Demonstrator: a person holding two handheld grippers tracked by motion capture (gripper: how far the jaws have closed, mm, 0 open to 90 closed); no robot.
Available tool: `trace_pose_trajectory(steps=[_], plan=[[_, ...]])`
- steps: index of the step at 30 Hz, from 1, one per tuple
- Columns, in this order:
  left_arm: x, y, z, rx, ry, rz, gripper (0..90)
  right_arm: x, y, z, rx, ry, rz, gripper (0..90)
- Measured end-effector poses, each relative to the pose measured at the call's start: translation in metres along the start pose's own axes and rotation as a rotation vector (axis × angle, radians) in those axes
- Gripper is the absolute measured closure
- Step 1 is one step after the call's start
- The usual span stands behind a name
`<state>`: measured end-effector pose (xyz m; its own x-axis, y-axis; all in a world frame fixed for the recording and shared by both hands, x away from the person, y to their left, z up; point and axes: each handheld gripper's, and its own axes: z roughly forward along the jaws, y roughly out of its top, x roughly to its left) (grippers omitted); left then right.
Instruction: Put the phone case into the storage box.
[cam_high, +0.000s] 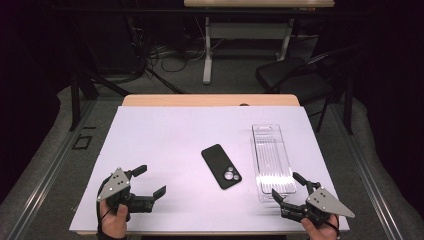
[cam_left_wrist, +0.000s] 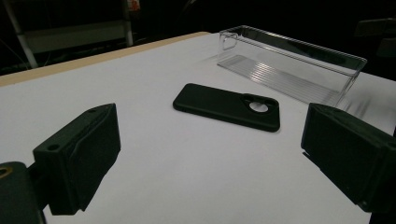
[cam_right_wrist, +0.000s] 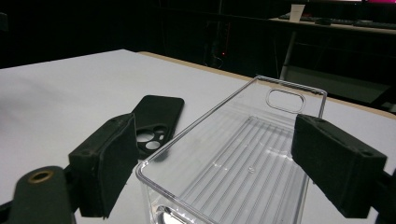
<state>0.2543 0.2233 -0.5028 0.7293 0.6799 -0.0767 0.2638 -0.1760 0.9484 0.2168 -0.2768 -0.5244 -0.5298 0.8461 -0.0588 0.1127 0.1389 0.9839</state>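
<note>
Black and matte, the phone case (cam_high: 221, 166) lies flat on the white table cover (cam_high: 165, 130), back side up, with its camera cutout at the end nearer to us. It sits slightly right of the cover's centre, turned at a slant to the table edges. In the left gripper view we see the same case (cam_left_wrist: 227, 106) ahead of the jaws, with the cutout ring toward the right of that frame.

Just beside the case, to its right, stands the clear plastic tray (cam_high: 272, 162). It is long and narrow, with a ribbed floor and a slot handle in each end wall. Case and tray are near each other but apart.

Our right gripper (cam_high: 289, 187) hovers at the near end of the tray. Its jaws are spread and pinch nothing. In the right gripper view (cam_right_wrist: 212, 175) the tray's near end wall (cam_right_wrist: 219, 158) rises between the two pads; we cannot tell whether either pad touches the plastic.

Our left gripper (cam_high: 150, 181) is at the near left part of the cover, well apart from the case and the tray. Its jaws are spread wide and nothing lies between them; bare cover shows in the gap in the left gripper view (cam_left_wrist: 210, 163).

Beyond the table we see a dark chair (cam_high: 292, 77) and the legs of a second desk (cam_high: 207, 47).
</note>
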Motion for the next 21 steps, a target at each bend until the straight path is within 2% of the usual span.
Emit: trace_pose_trajectory(steps=[11,13,15,18,19,20,21], plan=[[-0.003,0.000,0.002,0.013,-0.016,-0.016,5.0,0.001,0.000,0.001,-0.004,-0.002,0.001,14.3],[-0.003,0.000,0.003,0.015,-0.027,-0.015,5.0,0.001,0.000,0.000,0.009,0.001,-0.010,14.3],[-0.005,0.001,0.004,0.035,-0.033,-0.021,5.0,0.002,0.001,0.001,0.003,0.002,-0.012,14.3],[-0.007,0.004,0.007,0.039,-0.048,-0.038,5.0,0.003,0.000,0.001,0.005,-0.002,-0.006,14.3],[-0.008,0.007,0.009,0.050,-0.047,-0.042,5.0,0.003,0.000,0.001,0.005,-0.002,-0.006,14.3],[-0.010,0.013,0.015,0.076,-0.065,-0.057,5.0,0.003,0.000,0.001,0.009,-0.007,-0.009,14.3],[-0.010,0.013,0.015,0.076,-0.065,-0.057,5.0,0.004,0.000,0.001,0.009,-0.011,-0.011,14.3]])
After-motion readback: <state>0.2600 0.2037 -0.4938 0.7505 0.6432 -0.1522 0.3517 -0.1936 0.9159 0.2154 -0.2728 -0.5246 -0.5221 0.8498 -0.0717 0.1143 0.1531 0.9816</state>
